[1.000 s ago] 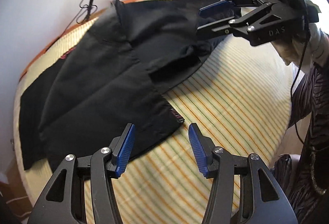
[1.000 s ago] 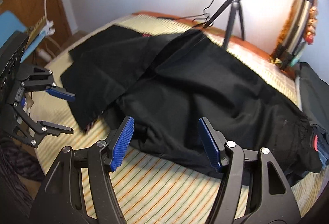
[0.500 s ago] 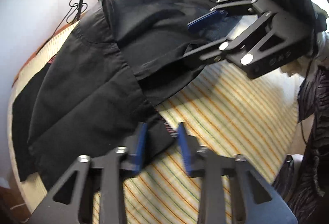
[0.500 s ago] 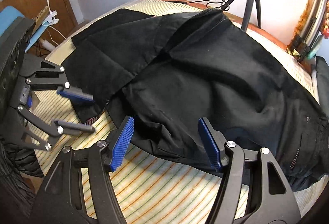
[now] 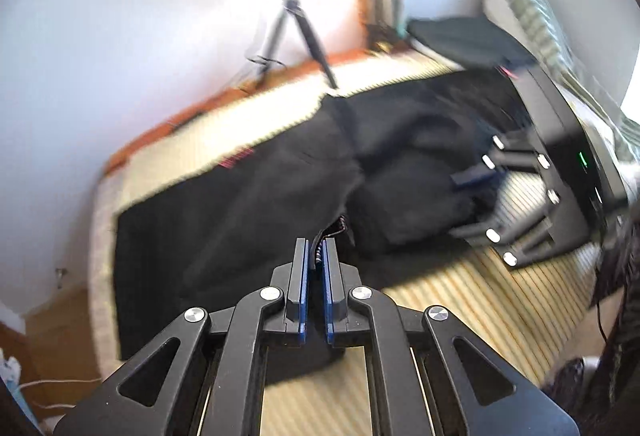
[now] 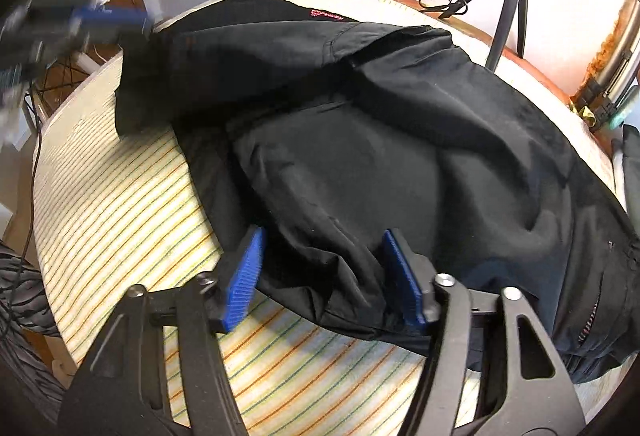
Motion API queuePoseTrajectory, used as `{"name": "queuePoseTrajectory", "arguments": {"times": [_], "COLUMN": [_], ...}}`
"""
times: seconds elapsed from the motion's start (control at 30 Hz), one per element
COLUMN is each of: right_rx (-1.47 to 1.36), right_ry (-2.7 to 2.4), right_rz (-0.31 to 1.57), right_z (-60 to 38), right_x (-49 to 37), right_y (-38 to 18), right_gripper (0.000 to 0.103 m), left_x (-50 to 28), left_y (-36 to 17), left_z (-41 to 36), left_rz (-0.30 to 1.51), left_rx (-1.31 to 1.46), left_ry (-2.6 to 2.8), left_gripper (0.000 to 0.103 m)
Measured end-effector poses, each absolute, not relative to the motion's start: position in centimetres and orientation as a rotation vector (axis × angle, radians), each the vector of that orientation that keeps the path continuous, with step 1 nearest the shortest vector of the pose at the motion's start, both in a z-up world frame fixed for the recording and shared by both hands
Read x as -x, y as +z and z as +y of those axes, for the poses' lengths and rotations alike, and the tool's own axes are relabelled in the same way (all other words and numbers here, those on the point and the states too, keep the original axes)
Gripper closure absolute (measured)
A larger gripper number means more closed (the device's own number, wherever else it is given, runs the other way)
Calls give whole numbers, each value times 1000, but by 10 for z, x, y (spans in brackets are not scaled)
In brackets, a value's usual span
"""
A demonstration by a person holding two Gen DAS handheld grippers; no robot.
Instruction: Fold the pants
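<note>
Pants (image 6: 360,163) apparently lie lengthwise across bed (image 6: 120,228).

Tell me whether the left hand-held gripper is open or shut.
Shut. In its own wrist view, the left hand-held gripper has its blue pads nearly together, pinching the hem of the black pants.

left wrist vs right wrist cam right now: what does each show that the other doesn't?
Left wrist only: the left gripper shut on the pants at a leg hem, close up, and folded dark clothes at the far end of the bed.

Right wrist only: the right gripper with jaws open astride the near edge of the pants, a pink logo on the cloth, and the zipper at right.

Both: the black pants on the striped sheet, the tripod, and the other gripper, blurred.
</note>
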State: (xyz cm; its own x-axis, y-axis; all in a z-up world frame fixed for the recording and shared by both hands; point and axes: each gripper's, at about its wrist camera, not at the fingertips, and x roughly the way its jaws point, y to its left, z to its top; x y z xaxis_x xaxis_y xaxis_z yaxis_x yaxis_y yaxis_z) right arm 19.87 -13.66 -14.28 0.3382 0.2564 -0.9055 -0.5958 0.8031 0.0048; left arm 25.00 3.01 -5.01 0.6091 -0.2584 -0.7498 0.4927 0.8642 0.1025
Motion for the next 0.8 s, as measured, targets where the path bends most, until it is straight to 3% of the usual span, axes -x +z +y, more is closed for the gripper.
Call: {"name": "queuePoseTrajectory", "arguments": {"times": [0.1, 0.13, 0.23, 0.57, 0.8], "right_rx": [367, 371, 364, 361, 358], "right_ry": [557, 553, 543, 559, 610], "right_rz": [1085, 1085, 1076, 1032, 1030], "right_z": [-133, -132, -132, -137, -144], "right_x": [-201, -201, -202, -195, -192], "right_y": [-141, -142, -140, -125, -122], "right_gripper": [67, 78, 88, 94, 96], "left_x": [-271, -279, -302, -395, -437], "left_y": [-40, -37, -31, -63, -108], "left_z": [48, 55, 81, 157, 148], "left_rz": [781, 779, 769, 851, 931], "left_rx": [-315, -300, -289, -304, -388], "left_ry": [-376, -358, -297, -99, -59], "left_gripper": [98, 98, 98, 98, 98]}}
